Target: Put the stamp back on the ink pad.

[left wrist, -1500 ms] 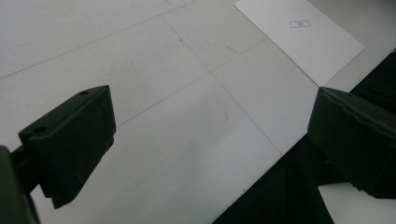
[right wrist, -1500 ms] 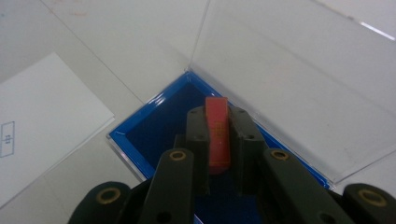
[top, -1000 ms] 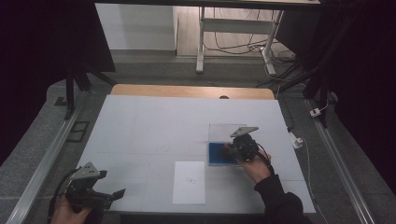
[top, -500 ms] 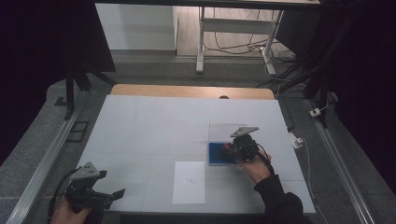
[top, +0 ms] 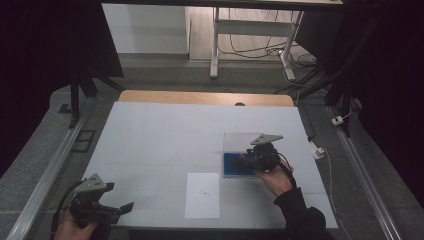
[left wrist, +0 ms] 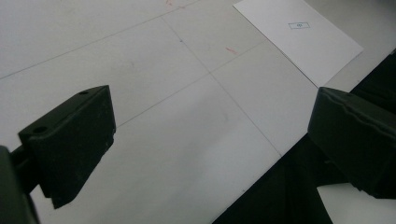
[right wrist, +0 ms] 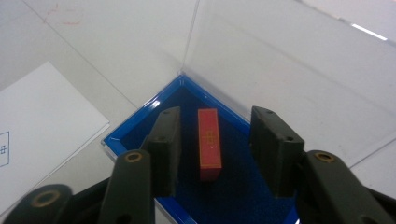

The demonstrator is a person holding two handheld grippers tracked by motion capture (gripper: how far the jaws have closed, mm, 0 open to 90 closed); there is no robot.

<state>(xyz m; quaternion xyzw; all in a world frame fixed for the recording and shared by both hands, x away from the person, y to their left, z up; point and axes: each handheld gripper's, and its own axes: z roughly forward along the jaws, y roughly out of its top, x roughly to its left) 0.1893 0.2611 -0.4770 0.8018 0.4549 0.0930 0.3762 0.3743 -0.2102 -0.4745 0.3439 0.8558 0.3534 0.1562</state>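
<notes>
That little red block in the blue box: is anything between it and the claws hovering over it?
Nothing visible is. The red block lies in the blue-lined box, whose clear lid stands open behind. The right gripper has just been opening; its jaws flank the block with clear gaps.

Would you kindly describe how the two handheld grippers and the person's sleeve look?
Both the left gripper and the right gripper are black, each topped by a grey three-cornered plate, with a dark cable trailing off. Their jaws are blocky and matt black; brass-coloured rivets show on the right one's arms. The sleeve is dark.
</notes>
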